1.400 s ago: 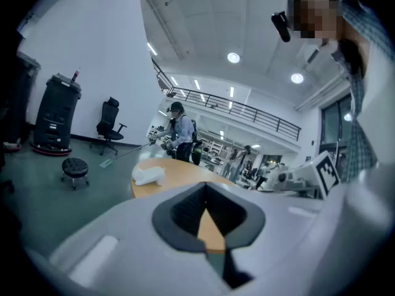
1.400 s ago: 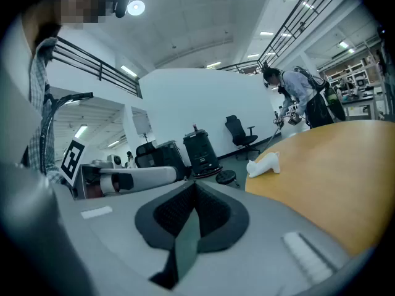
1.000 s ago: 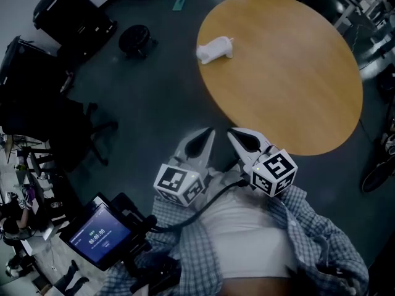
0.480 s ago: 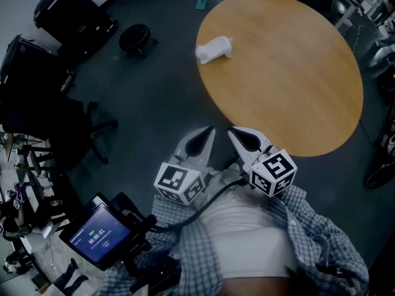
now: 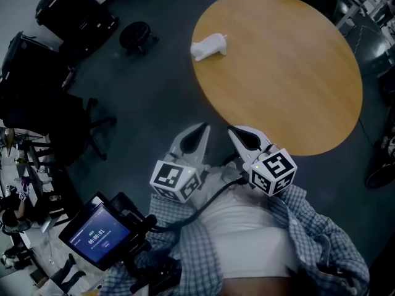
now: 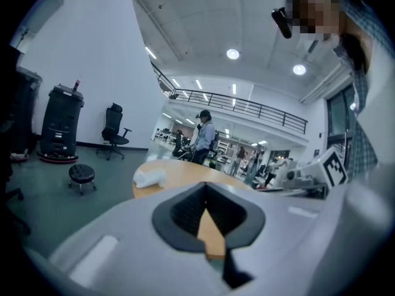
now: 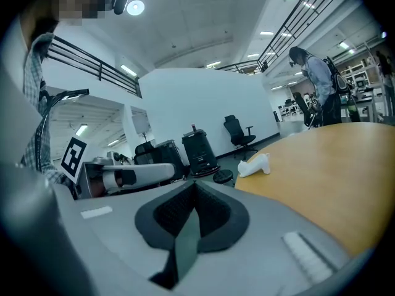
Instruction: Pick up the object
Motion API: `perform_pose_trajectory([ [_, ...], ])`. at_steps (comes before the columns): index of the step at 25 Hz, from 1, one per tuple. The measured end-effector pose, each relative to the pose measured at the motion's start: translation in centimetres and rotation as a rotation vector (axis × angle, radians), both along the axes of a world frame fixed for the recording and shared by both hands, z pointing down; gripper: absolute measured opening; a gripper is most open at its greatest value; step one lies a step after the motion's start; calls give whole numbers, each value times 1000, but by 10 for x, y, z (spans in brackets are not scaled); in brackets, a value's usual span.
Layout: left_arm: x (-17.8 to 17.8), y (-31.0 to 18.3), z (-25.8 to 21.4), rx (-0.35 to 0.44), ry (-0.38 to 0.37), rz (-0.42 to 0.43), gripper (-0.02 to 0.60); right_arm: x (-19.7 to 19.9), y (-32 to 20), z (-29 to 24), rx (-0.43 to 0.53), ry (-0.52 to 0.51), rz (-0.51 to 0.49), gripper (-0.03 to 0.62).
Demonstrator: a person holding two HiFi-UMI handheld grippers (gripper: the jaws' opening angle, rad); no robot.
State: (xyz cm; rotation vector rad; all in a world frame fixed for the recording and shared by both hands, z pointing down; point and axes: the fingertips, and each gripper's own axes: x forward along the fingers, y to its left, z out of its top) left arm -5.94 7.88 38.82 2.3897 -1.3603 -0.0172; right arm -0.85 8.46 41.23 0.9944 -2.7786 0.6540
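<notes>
Both grippers idle at the chest, object untouched on the far table edge.

Little has changed over the last second: left gripper (image 5: 199, 131) has edged slightly left, right gripper (image 5: 237, 133) has not moved; both have their jaws closed on nothing, so the reach has not begun. Small white soft animal-shaped object (image 5: 208, 45) lies on its side at the far left rim of the round wooden table (image 5: 290, 73), well apart from both. Black round stool (image 5: 134, 37) and dark office chair (image 5: 37, 113) stand left on the floor, off the direct line. Path looks clear; the jaws must open first.
</notes>
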Motion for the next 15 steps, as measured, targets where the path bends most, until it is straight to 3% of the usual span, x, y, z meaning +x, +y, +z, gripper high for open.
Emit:
perform_pose_trajectory([
  [6, 9, -9, -8, -14, -5, -20, 3, 25, -9, -11, 6, 8, 23, 6],
  [15, 19, -1, -11, -22, -17, 31, 3, 47, -5, -8, -39, -9, 117, 6],
])
